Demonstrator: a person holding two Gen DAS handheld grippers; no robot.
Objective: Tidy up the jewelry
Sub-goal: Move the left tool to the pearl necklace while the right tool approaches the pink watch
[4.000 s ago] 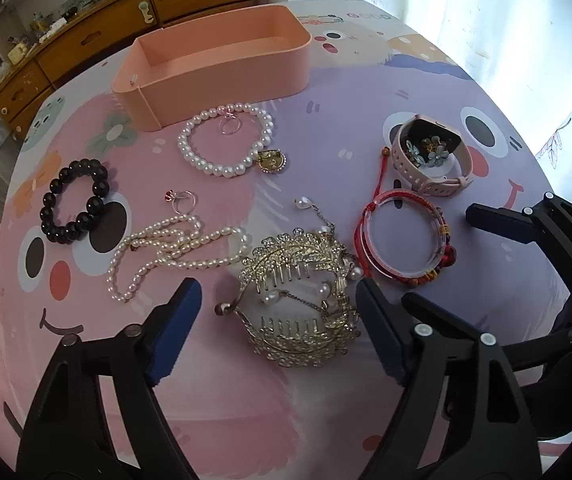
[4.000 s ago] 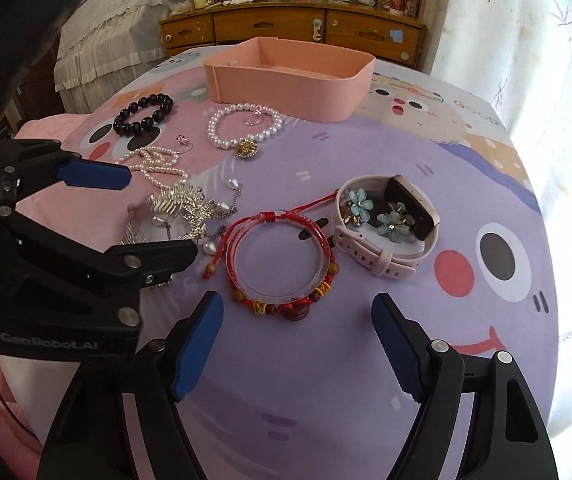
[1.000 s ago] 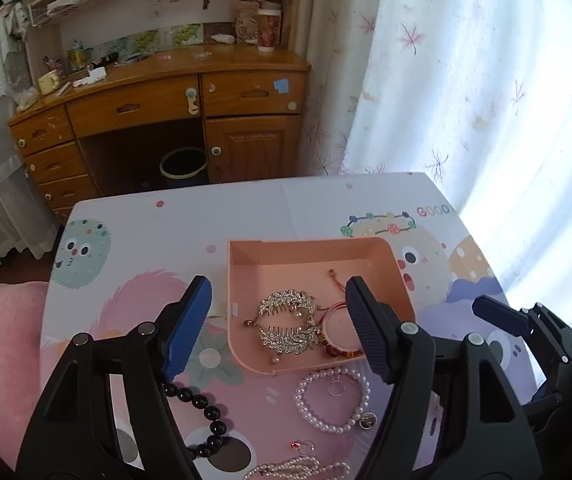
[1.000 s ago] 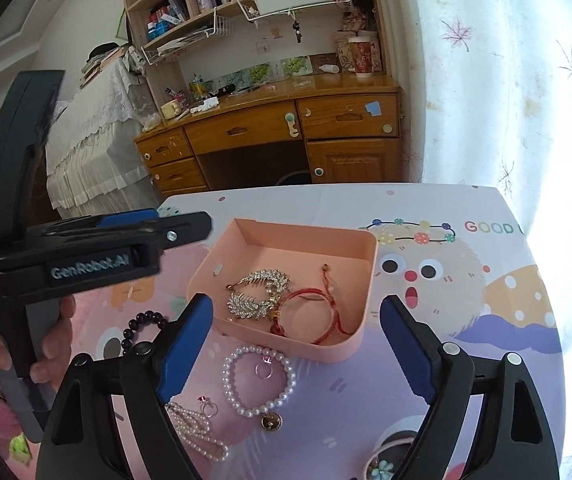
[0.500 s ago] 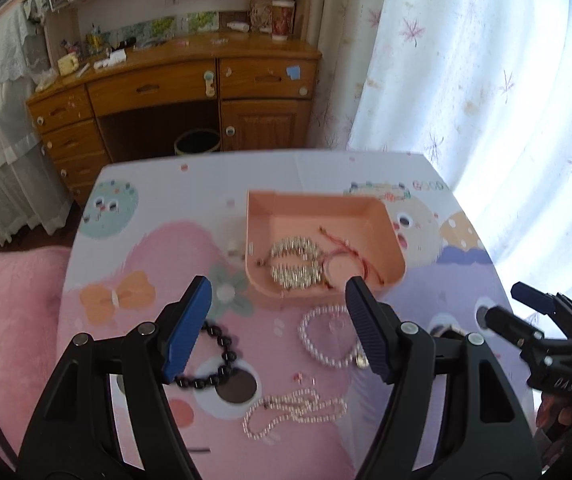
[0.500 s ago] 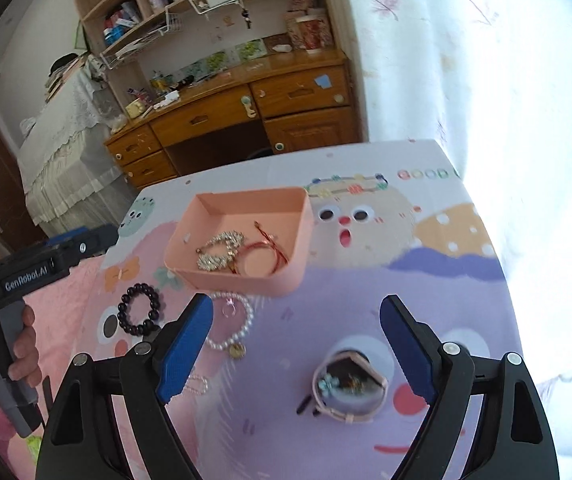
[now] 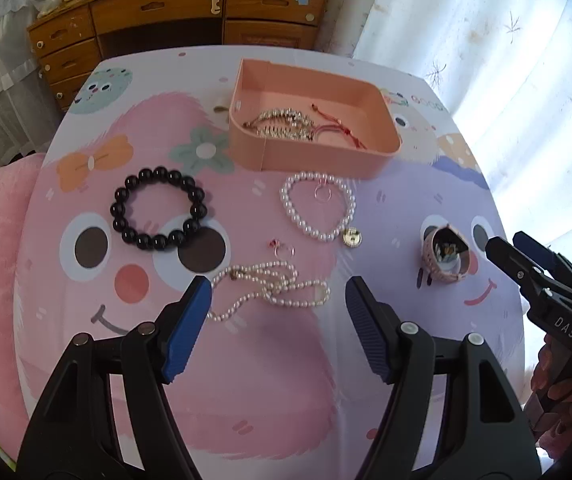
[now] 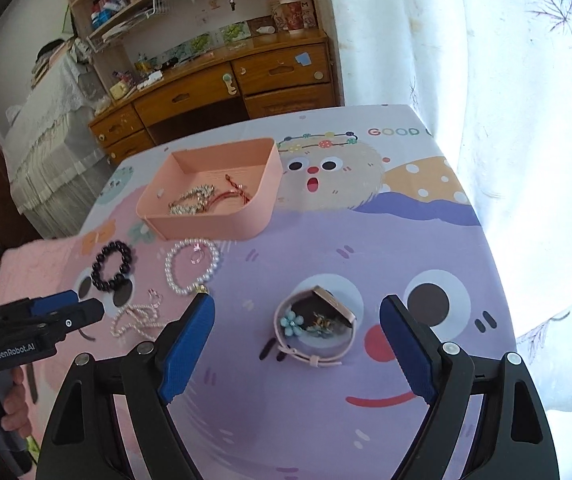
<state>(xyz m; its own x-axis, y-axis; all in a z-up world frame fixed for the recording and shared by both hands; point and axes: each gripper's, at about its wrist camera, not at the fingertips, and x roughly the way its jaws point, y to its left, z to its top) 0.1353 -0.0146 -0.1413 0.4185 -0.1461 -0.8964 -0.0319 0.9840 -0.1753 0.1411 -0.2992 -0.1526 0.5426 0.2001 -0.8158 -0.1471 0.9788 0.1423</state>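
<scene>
Left gripper (image 7: 278,312) spread wide above pearl necklace (image 7: 270,288), holding nothing. Right gripper (image 8: 295,344) equally spread, empty, over pink watch (image 8: 315,328). Pink tray (image 7: 361,160) at table's far side, containing gold comb (image 7: 282,122) and red bracelet (image 7: 333,130). Black bracelet (image 7: 158,208) and pearl bracelet (image 7: 317,206) on tablecloth (image 7: 270,380) before tray.

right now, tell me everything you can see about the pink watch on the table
The pink watch sits on the purple part of the printed tablecloth, its pale pink strap closed into a loop resting on edge, the dark rectangular face tilted along the far side. Small blue flower pieces and gold bits lie inside the loop. It sits apart from the other jewelry, beyond the open right gripper, which isn't touching it.
</scene>
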